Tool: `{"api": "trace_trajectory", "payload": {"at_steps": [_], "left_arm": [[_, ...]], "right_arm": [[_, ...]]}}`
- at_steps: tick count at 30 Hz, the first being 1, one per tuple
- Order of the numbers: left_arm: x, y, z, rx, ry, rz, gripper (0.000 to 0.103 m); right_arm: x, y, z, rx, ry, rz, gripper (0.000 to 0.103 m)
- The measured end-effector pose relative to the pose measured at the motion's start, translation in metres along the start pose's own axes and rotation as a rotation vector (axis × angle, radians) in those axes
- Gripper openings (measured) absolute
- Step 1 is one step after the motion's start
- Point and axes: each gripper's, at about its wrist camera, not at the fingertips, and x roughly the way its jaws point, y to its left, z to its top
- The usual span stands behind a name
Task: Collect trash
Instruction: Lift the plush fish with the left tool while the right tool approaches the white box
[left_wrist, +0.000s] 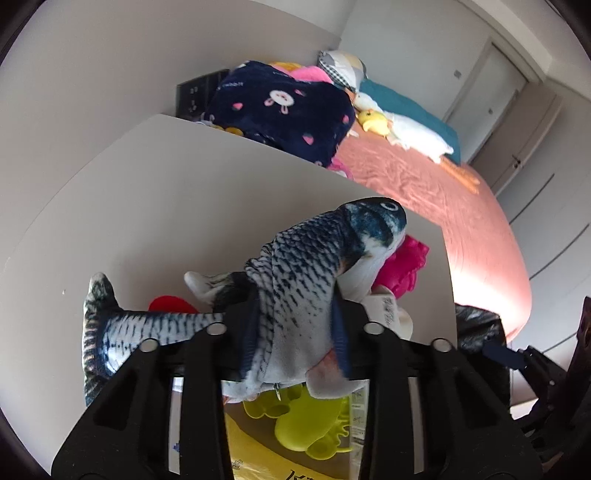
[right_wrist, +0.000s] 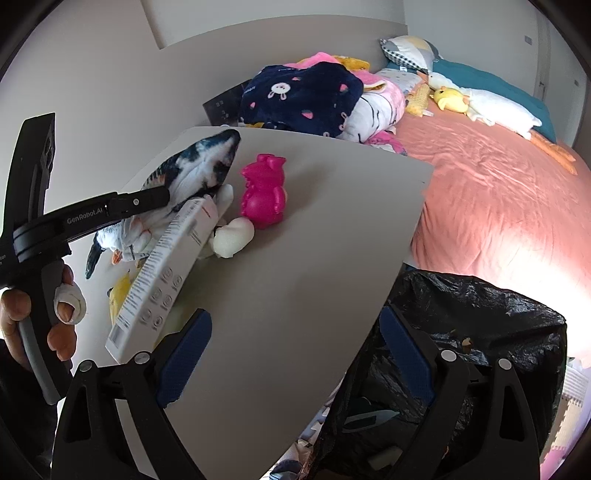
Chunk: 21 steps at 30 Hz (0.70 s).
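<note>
The trash bag (right_wrist: 480, 332), black and gaping, hangs off the near edge of the desk (right_wrist: 314, 258), directly ahead of the right gripper (right_wrist: 295, 354), whose blue pads (right_wrist: 184, 354) stand spread wide with nothing between them, one on each side of the desk edge. The left gripper (left_wrist: 291, 325) is pinched on the midsection of a plush fish (left_wrist: 295, 280); head and tail droop on either side. Judgement: the fish should be lifted clear before travel, since its tail lies over a red item (left_wrist: 170, 304) and its belly hangs above a yellow-green toy (left_wrist: 306, 421); a slow carry to the bag mouth would avoid dragging neighbours. Beyond it on the desk lie a white carton (right_wrist: 162, 273), a white rounded object (right_wrist: 234, 236) and a pink toy (right_wrist: 264, 192). Farther off, a bed (right_wrist: 498, 206) carries blankets and soft toys.
</note>
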Motion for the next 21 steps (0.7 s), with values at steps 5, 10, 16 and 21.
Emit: {"api": "trace_trajectory", "payload": {"at_steps": [5,10,16,21], "left_arm": [[-0.025,0.002,0.003,-0.029,-0.074,0.015,0.026],[-0.056,0.006,0.007,-0.034,-0.133,0.04,0.026],[-0.088,0.023,0.002,-0.054,-0.17,0.087,0.026],[-0.108,0.035,-0.008,-0.069,-0.175,0.117,0.026]], "right_arm": [[-0.001,0.01,0.003,-0.02,-0.009,0.017,0.092],[0.001,0.024,0.008,-0.039,-0.019,0.051,0.092],[0.011,0.051,0.011,-0.068,-0.004,0.105,0.092],[0.025,0.069,0.011,-0.066,0.011,0.121,0.087]]}}
